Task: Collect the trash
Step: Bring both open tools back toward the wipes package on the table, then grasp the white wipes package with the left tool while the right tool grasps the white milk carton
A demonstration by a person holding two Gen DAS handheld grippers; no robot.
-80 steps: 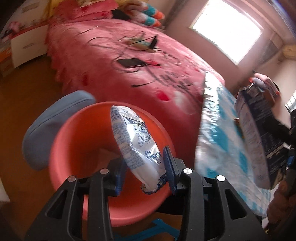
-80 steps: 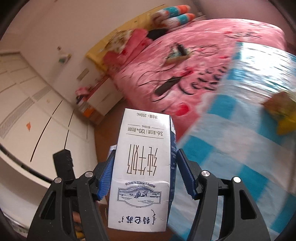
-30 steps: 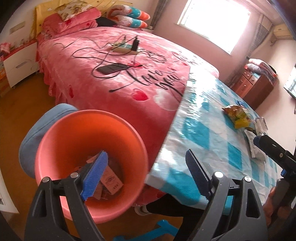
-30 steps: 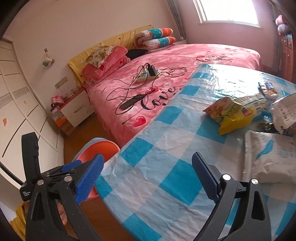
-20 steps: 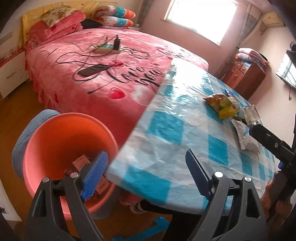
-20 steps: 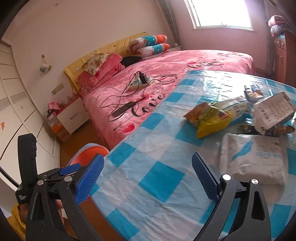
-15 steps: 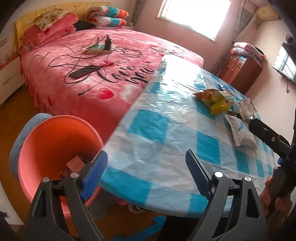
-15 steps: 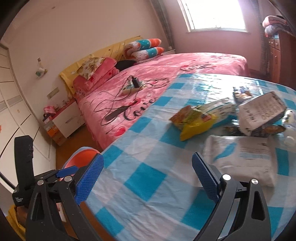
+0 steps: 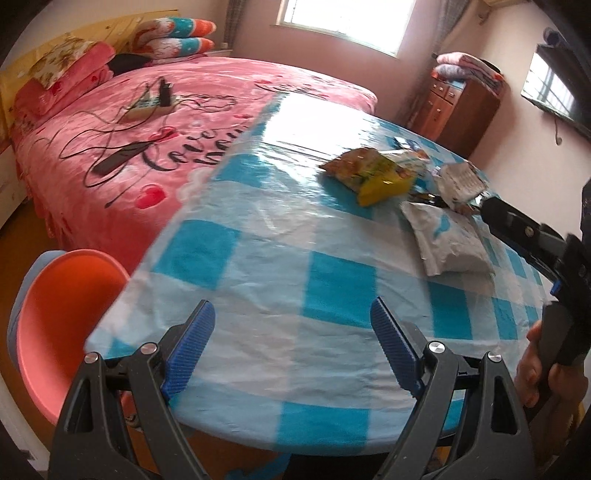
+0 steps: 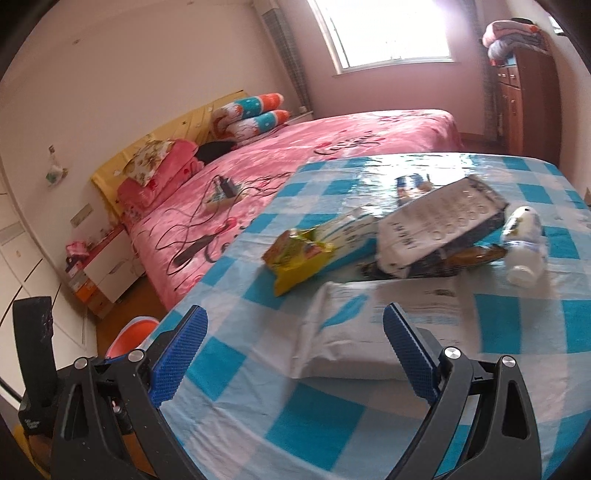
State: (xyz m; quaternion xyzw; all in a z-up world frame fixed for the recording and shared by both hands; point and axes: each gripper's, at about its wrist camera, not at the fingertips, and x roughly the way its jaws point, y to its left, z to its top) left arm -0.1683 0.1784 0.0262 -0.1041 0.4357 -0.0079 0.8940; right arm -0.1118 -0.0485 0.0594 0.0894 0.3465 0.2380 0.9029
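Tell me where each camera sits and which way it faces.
Left wrist: on the left tool, open, facing down across the checked table toward the bed; orange bin at left, a hand holding the right tool.
Right wrist: on the right tool, open, facing the white mailer.
Shared: mailer, yellow snack bag, bin.

Daylight from the bright, overexposed window (image 10: 384, 33) glares off the glossy blue-checked bench (image 9: 306, 122); fisheye edges bend, with slight motion blur.

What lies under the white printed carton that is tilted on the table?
The white printed carton rests on a dark wrapper, with the white mailer bag nearer the camera. What lies beneath its middle is covered.
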